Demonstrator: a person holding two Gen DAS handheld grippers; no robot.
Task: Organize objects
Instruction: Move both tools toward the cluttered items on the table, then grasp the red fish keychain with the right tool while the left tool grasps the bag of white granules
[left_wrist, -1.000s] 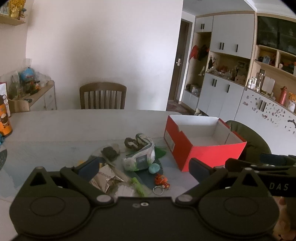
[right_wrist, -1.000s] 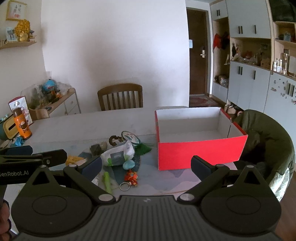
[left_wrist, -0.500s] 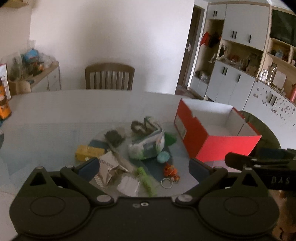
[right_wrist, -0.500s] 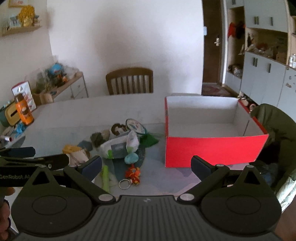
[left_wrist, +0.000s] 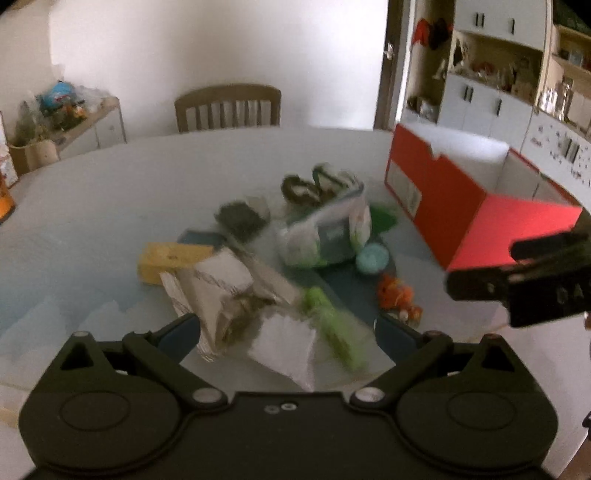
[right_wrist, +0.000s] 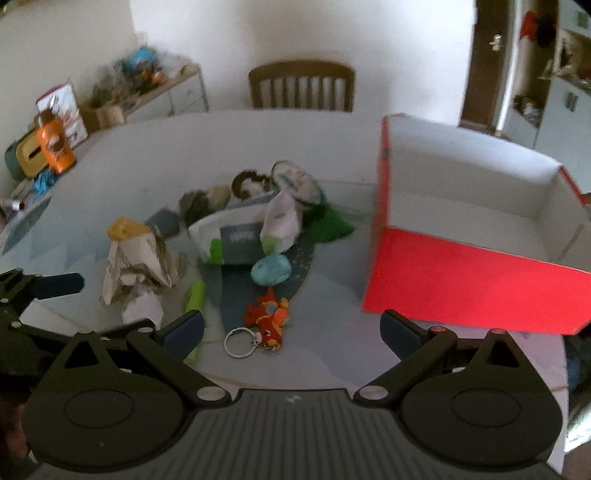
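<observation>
— What sort of place?
— A home dining room: round table, wooden chair at its far side, cluttered sideboard far left, cabinets and shelves far right.

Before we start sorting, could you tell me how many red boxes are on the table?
1. The red box stands open and looks empty at the table's right side, beside the pile of small items; nothing in either view suggests a second one.

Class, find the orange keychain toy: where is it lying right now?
In the right wrist view the orange keychain toy lies on the table at centre bottom, just below the light blue egg and left of the red box.
</observation>
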